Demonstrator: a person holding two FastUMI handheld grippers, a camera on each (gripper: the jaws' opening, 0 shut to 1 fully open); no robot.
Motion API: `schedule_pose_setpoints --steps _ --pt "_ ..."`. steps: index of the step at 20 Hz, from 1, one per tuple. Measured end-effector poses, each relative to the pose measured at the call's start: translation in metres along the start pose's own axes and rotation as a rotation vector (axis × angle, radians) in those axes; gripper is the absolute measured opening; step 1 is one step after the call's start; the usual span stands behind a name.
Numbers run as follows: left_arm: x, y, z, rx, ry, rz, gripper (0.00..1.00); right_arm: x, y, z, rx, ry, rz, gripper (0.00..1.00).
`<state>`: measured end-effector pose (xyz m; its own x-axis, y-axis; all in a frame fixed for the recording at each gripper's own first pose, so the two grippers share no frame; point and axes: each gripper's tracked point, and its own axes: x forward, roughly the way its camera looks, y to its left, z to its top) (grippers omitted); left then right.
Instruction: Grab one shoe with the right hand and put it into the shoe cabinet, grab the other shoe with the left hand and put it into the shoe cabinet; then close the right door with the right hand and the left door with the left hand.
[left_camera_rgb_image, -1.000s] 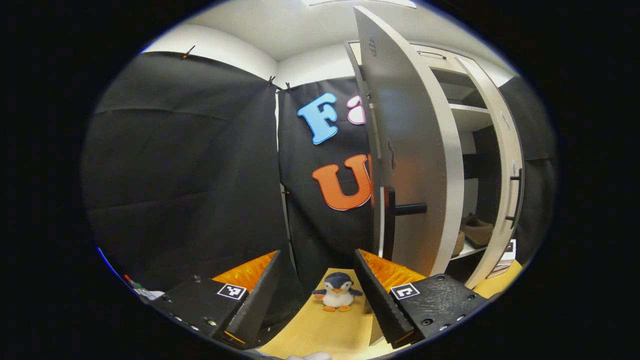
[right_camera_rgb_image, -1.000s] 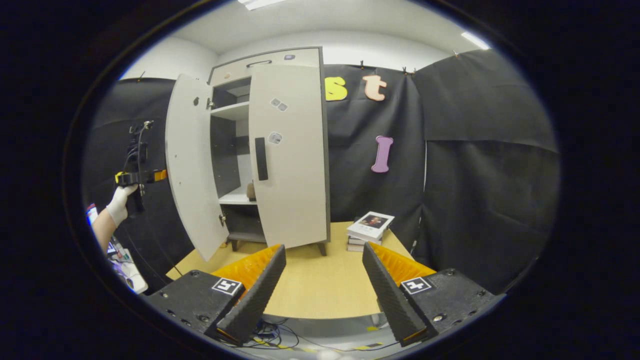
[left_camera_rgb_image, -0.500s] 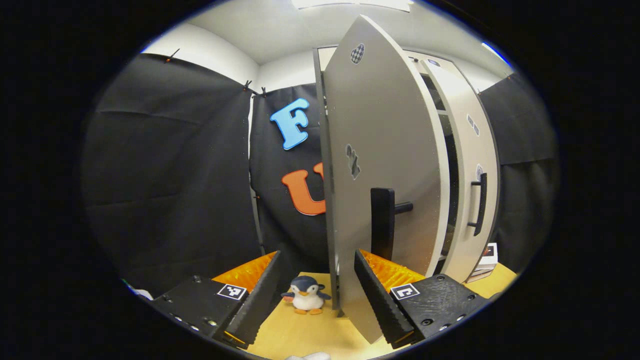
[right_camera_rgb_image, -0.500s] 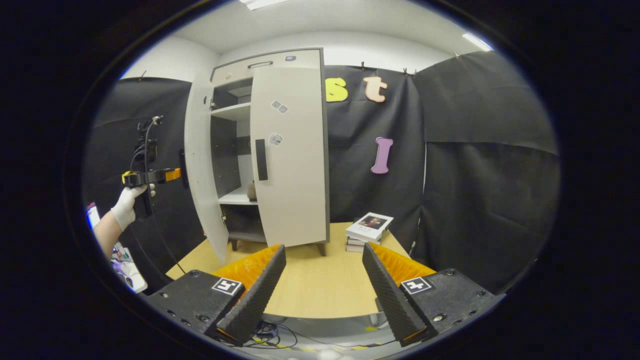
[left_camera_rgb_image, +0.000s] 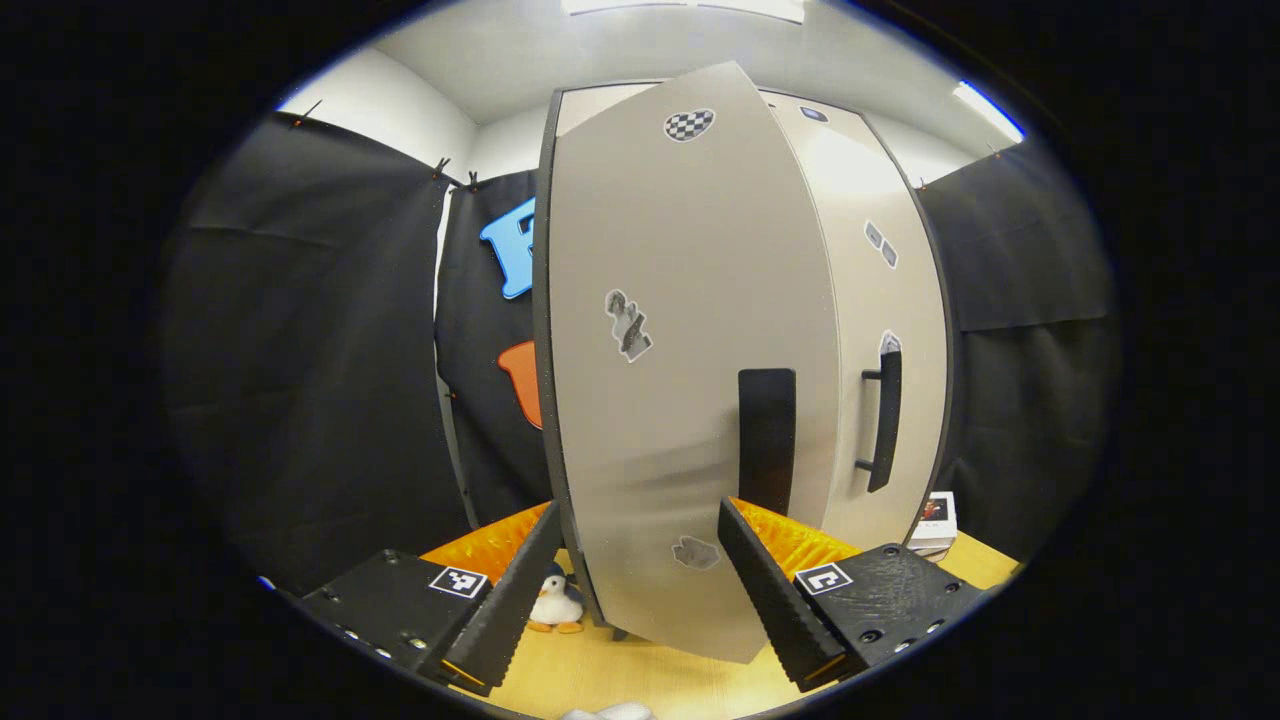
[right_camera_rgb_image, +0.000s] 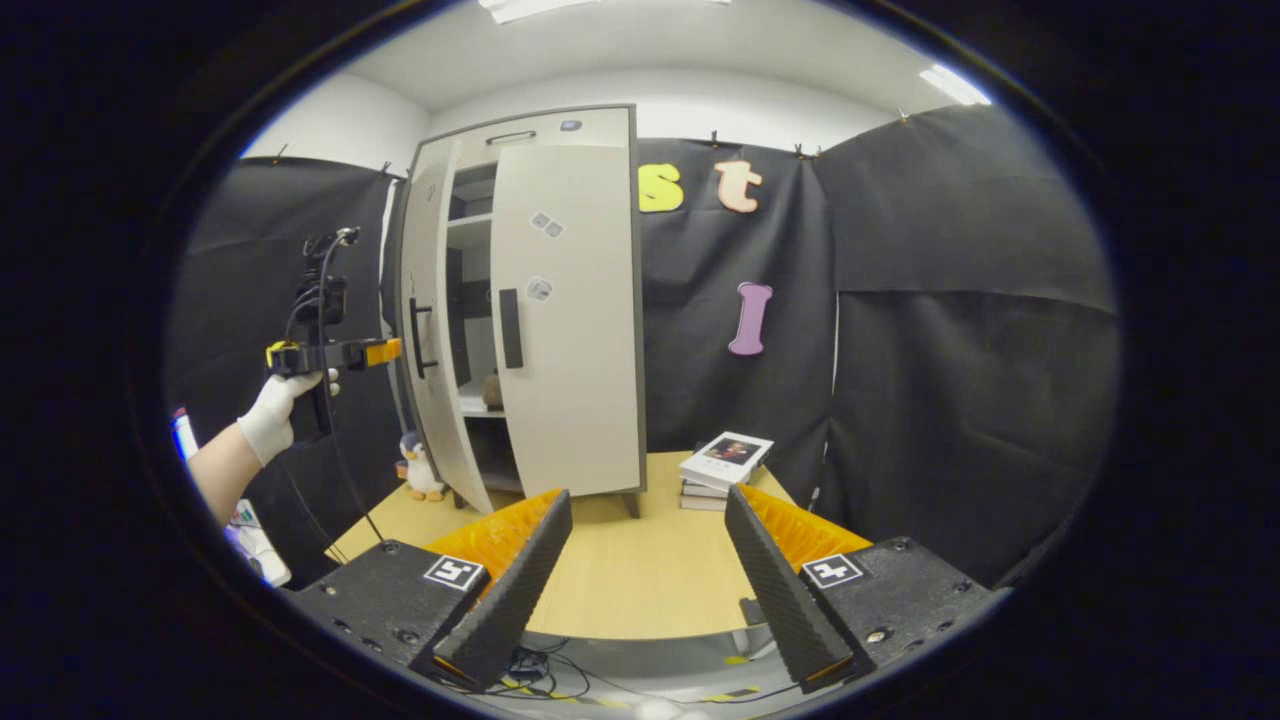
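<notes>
Black cloth walls (right_camera_rgb_image: 960, 300) surround a wooden table (right_camera_rgb_image: 640, 570) under white ceiling lights (right_camera_rgb_image: 950, 85).

Ahead of my fingers runs a pale wooden counter (right_camera_rgb_image: 640, 580). On it stands the shoe cabinet (right_camera_rgb_image: 560, 310) on short dark legs. A toy penguin (right_camera_rgb_image: 420, 468) sits just beside the cabinet's left side, and a small stack of books (right_camera_rgb_image: 722, 467) lies by its right, near the counter's back edge.

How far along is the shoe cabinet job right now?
Nearly finished. A shoe sits on the shelf inside, and the right door looks closed. In hand: the left tongs, open, sit at the left door, which is ajar with a narrow gap. Left: pushing that door fully shut. The right tongs are open, holding nothing.
</notes>
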<state>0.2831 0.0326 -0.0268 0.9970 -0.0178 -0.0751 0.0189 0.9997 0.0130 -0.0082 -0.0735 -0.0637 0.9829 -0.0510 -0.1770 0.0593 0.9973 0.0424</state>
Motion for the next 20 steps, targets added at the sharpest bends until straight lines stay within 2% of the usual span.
schedule_pose_setpoints --steps 7,15,20 --pt "-0.036 -0.007 -0.005 0.002 0.006 0.004 0.96 0.007 0.001 0.015 0.002 -0.041 -0.026 0.99" --pt "-0.128 -0.032 -0.011 -0.045 0.020 -0.048 0.96 0.019 0.030 0.035 0.022 -0.092 0.024 1.00" --pt "-0.185 -0.031 -0.014 -0.054 0.030 -0.045 0.96 0.021 0.040 0.043 0.027 -0.119 0.045 1.00"
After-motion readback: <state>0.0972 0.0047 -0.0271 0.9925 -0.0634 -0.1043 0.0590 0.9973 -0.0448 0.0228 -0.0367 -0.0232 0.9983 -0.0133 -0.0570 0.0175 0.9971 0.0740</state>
